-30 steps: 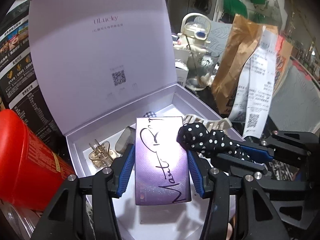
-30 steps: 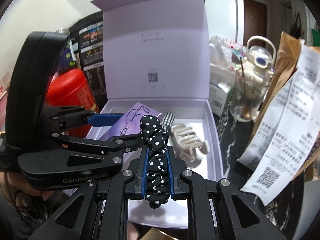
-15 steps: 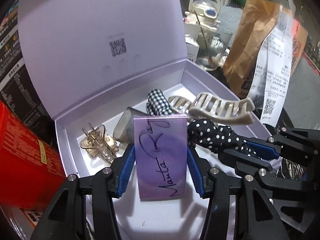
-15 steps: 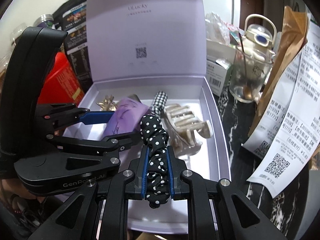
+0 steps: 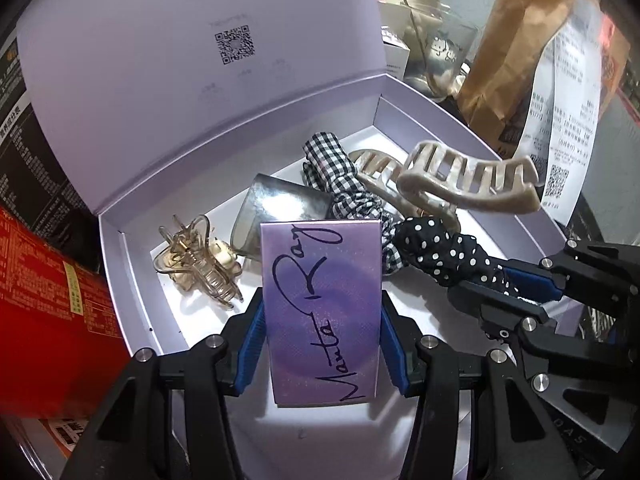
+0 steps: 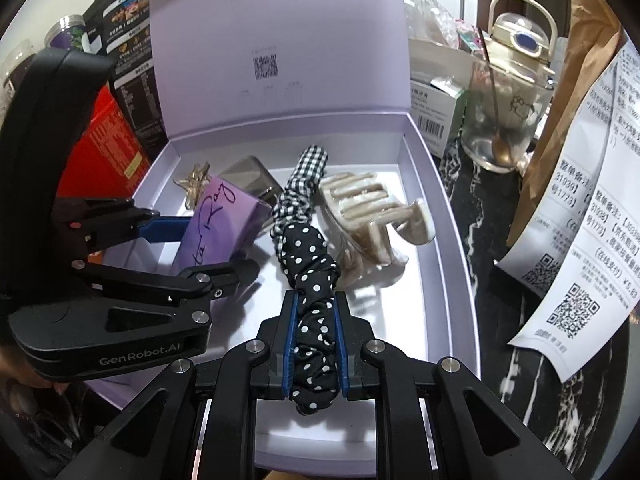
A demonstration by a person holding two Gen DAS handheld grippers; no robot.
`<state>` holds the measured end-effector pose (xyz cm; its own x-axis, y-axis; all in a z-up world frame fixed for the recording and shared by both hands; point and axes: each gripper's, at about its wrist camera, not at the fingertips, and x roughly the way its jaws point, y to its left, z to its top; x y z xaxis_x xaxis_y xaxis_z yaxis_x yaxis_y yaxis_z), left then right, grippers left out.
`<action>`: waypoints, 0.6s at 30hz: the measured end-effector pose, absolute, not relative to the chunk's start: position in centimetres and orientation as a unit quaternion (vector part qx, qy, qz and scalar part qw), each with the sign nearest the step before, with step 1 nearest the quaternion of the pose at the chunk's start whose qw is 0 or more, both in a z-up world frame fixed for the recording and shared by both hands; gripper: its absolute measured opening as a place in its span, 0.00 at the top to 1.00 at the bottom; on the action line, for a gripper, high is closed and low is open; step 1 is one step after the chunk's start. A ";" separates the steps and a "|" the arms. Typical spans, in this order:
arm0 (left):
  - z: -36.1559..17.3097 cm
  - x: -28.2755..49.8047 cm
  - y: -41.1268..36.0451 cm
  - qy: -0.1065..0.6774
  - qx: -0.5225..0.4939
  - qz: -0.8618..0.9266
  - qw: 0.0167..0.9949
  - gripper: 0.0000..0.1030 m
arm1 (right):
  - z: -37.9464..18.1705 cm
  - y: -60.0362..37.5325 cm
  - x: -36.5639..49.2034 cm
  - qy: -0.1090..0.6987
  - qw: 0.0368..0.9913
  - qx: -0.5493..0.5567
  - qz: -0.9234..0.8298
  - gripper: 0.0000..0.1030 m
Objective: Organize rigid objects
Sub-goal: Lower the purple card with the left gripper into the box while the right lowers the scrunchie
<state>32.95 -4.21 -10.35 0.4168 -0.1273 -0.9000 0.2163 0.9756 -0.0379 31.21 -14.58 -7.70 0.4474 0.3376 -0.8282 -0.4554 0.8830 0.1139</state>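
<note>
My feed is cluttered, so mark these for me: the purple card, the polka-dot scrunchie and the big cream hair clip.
purple card (image 5: 322,312), left wrist view, middle of its written face.
polka-dot scrunchie (image 6: 310,276), right wrist view, bunched fabric above the claw pads.
big cream hair clip (image 5: 468,184), left wrist view, its upper toothed half.

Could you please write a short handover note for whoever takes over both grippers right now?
Left gripper: shut on the purple "Manta Ray" box, held over the open lavender gift box.
Right gripper: shut on the black polka-dot scrunchie, also over the gift box.
Already lying inside: beige claw clip, gingham scrunchie, clear small claw clip, grey translucent case.
Done: those four items are in.
Left: set down and release the purple box and the polka-dot scrunchie in the free floor space nearest you, probably then close the lid.
</note>
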 end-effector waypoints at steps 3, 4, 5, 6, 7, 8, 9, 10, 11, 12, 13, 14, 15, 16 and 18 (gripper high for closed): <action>-10.4 33.0 -4.4 0.532 0.046 -0.103 0.839 0.50 | -8.1 -14.5 31.3 0.476 0.846 -0.066 0.230 0.84; -10.5 33.0 -4.5 0.532 0.046 -0.104 0.839 0.50 | -8.3 -14.5 31.4 0.478 0.845 -0.067 0.228 0.84; -10.5 33.1 -4.5 0.533 0.046 -0.106 0.838 0.50 | -8.5 -14.5 31.4 0.480 0.845 -0.066 0.227 0.84; -10.5 32.9 -4.5 0.533 0.046 -0.106 0.838 0.50 | -8.6 -14.5 31.3 0.483 0.843 -0.065 0.227 0.84; -10.5 32.9 -4.5 0.533 0.046 -0.106 0.838 0.50 | -8.7 -14.5 31.4 0.486 0.842 -0.064 0.226 0.84; -10.5 32.9 -4.5 0.533 0.046 -0.107 0.838 0.50 | -8.8 -14.5 31.4 0.488 0.841 -0.064 0.225 0.84; -10.5 33.0 -4.5 0.533 0.046 -0.108 0.838 0.50 | -8.9 -14.5 31.5 0.488 0.841 -0.064 0.225 0.84; -10.5 33.0 -4.4 0.533 0.045 -0.110 0.838 0.50 | -8.9 -14.6 31.5 0.489 0.841 -0.064 0.224 0.84; -10.6 33.1 -4.5 0.533 0.042 -0.114 0.837 0.50 | -8.9 -14.6 31.5 0.489 0.841 -0.063 0.223 0.84; -10.5 33.0 -4.3 0.533 0.039 -0.118 0.837 0.50 | -8.9 -14.7 31.5 0.490 0.841 -0.062 0.222 0.84; -10.3 32.7 -4.0 0.533 0.038 -0.119 0.837 0.50 | -8.9 -14.6 31.6 0.490 0.841 -0.062 0.220 0.83; -10.3 32.7 -3.9 0.533 0.037 -0.117 0.837 0.50 | -9.0 -14.6 31.7 0.490 0.842 -0.062 0.219 0.83; -10.3 32.7 -3.8 0.532 0.037 -0.117 0.837 0.50 | -9.0 -14.7 31.7 0.490 0.842 -0.062 0.216 0.83; -10.3 32.8 -3.9 0.532 0.038 -0.115 0.838 0.50 | -9.0 -14.7 31.7 0.490 0.843 -0.062 0.214 0.82; -10.3 32.8 -4.1 0.530 0.041 -0.111 0.839 0.50 | -8.8 -14.9 31.8 0.490 0.843 -0.062 0.214 0.80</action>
